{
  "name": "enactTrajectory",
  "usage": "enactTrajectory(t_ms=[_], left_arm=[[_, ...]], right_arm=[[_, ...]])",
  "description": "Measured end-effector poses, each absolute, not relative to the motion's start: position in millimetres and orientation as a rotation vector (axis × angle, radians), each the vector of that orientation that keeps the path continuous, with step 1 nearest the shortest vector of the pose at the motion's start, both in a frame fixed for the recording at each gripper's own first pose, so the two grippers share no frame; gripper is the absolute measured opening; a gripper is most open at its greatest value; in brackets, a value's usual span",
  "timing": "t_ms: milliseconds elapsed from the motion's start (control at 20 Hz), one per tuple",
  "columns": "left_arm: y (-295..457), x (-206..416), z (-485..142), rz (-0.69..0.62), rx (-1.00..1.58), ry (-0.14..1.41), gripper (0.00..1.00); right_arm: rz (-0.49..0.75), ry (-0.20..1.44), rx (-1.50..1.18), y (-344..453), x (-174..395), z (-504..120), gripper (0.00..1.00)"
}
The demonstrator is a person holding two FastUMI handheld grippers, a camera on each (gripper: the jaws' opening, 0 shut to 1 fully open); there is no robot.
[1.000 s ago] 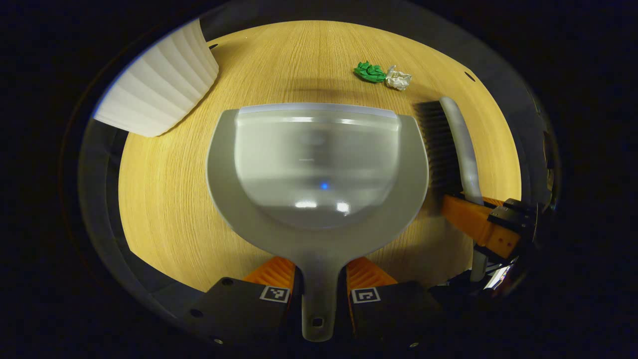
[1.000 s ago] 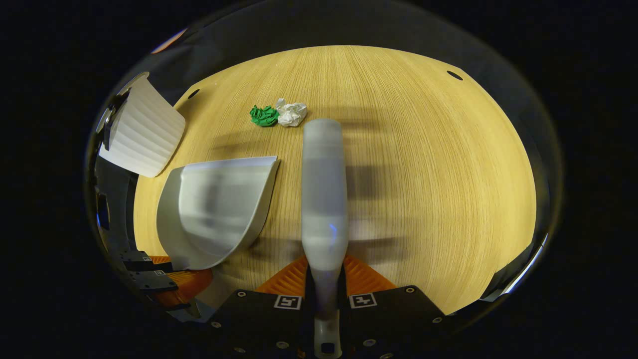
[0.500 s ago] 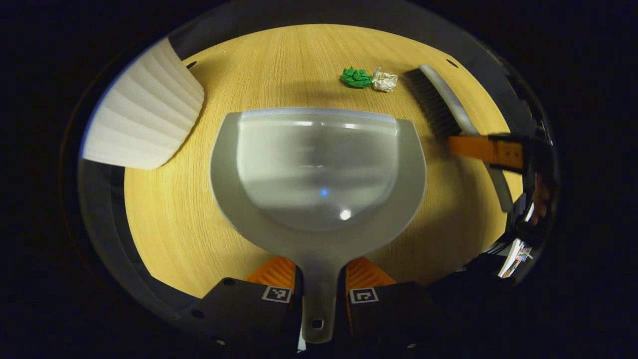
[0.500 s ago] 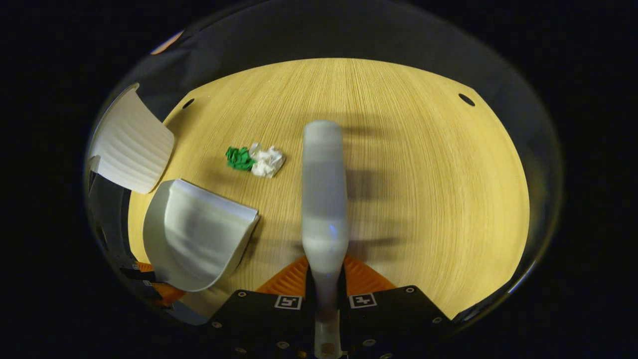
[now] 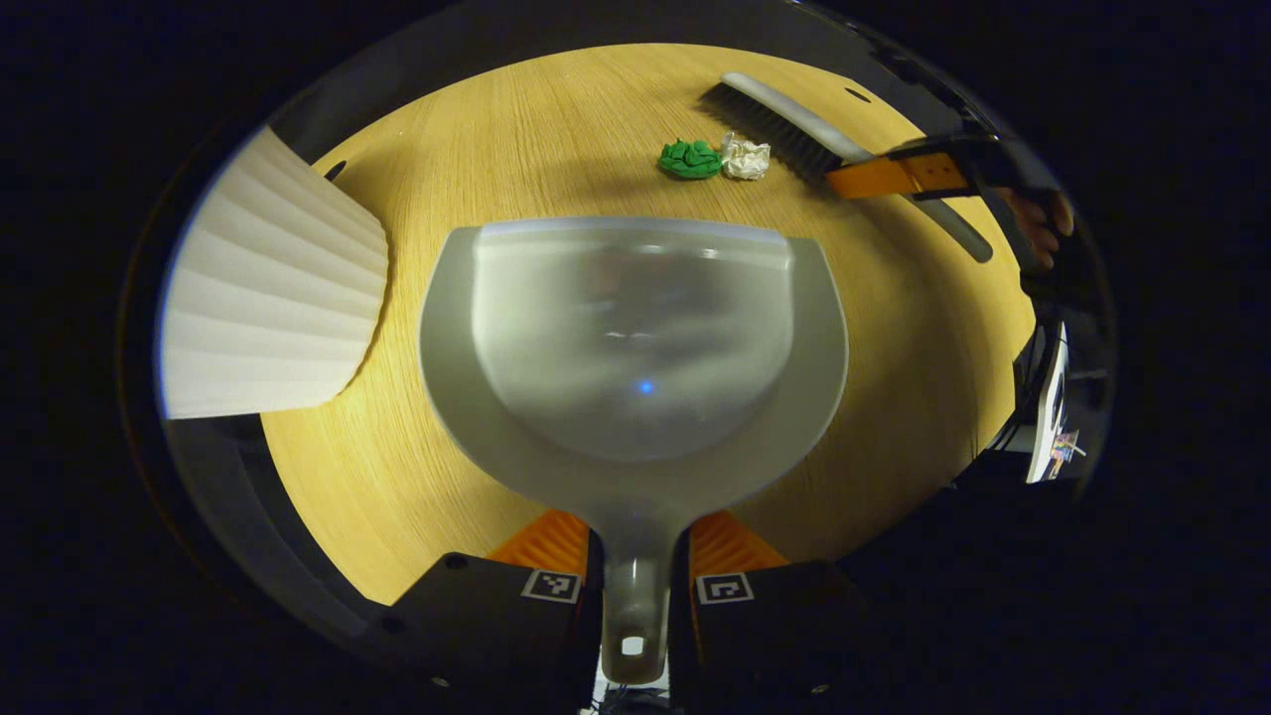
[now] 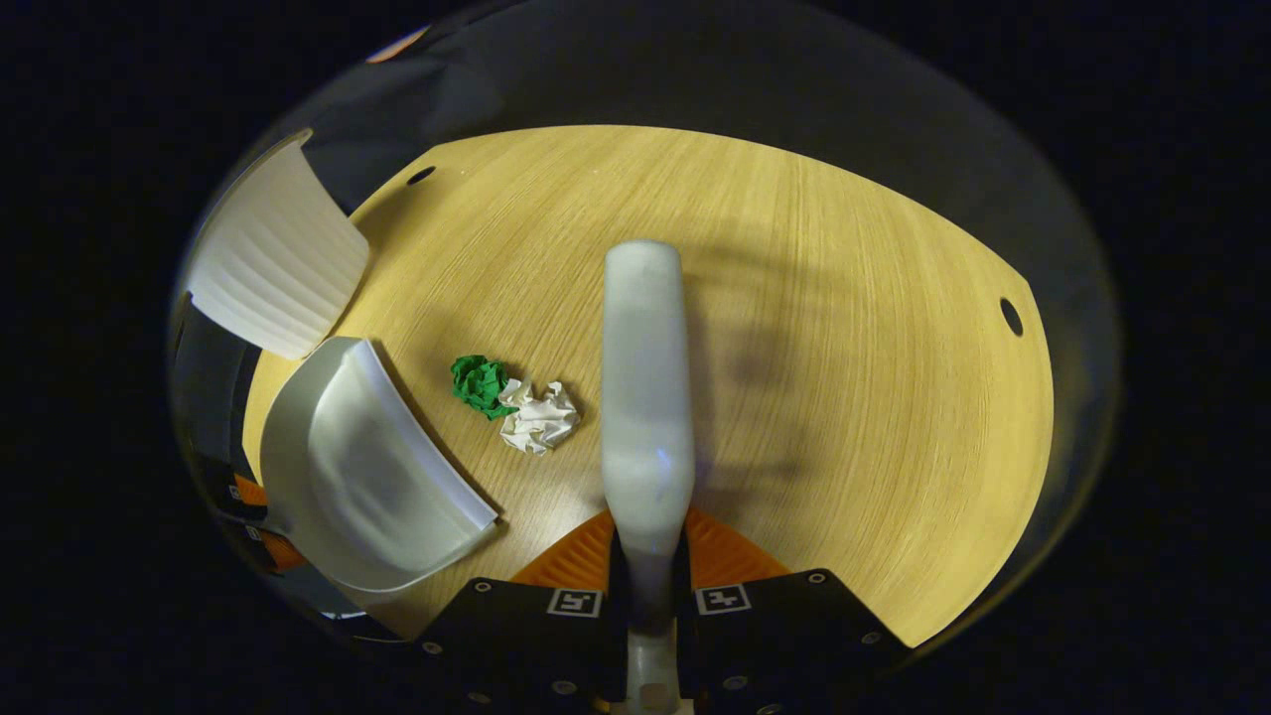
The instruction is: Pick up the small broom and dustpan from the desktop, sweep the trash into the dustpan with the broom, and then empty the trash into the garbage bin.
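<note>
Left gripper [image 5: 635, 556] clamped the dustpan [image 5: 635, 338] handle, its open lip pointing toward the green wad [image 5: 689, 159] and white wad [image 5: 745, 157] lying ahead on the desktop [image 5: 417, 477]. Right gripper [image 6: 647, 561] clamped the broom [image 6: 647, 387], long axis straight ahead, with trash just left of its head and the dustpan beyond.

Glossy plastic dustpan [image 5: 635, 328]; matt wood-grain desktop [image 5: 556, 129]; crumpled paper [image 5: 745, 159].

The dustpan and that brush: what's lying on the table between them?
Two crumpled paper wads, one green and one white, lie side by side between the dustpan and the broom, seen in the left gripper view; otherwise bare table.
</note>
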State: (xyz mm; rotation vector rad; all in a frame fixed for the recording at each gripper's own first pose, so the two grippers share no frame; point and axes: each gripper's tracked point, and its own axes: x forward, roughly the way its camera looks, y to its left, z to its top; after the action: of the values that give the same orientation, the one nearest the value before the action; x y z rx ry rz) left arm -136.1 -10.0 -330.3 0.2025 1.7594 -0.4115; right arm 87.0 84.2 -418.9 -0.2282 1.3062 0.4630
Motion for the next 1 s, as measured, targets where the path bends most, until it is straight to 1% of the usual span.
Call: enactTrajectory(t_ms=[150,250,400,550,800,1000], left_arm=[[-8.4,-131.8,-330.1,-0.429,0.221,1.766,0.28],[-5.9,-129.5,-330.9,-0.467,0.239,1.772,0.28],[-3.9,-124.5,-332.1,-0.522,0.269,1.777,0.28],[-4.2,-120.9,-333.8,-0.552,0.315,1.767,0.28],[-5.7,-121.4,-339.8,-0.561,0.304,1.775,0.28],[-4.2,-120.8,-337.6,-0.547,0.276,1.771,0.28]], right_arm=[[0.541,1.305,-0.279,95.0,93.7,-421.7,0.19],[0.618,1.305,-0.338,99.7,93.3,-423.4,0.20],[0.776,1.294,-0.375,113.1,87.5,-417.3,0.19],[0.935,1.311,-0.336,139.2,72.4,-401.8,0.20],[1.076,1.319,-0.320,155.1,80.5,-380.3,0.19],[1.137,1.355,-0.334,157.4,86.6,-368.5,0.19]])
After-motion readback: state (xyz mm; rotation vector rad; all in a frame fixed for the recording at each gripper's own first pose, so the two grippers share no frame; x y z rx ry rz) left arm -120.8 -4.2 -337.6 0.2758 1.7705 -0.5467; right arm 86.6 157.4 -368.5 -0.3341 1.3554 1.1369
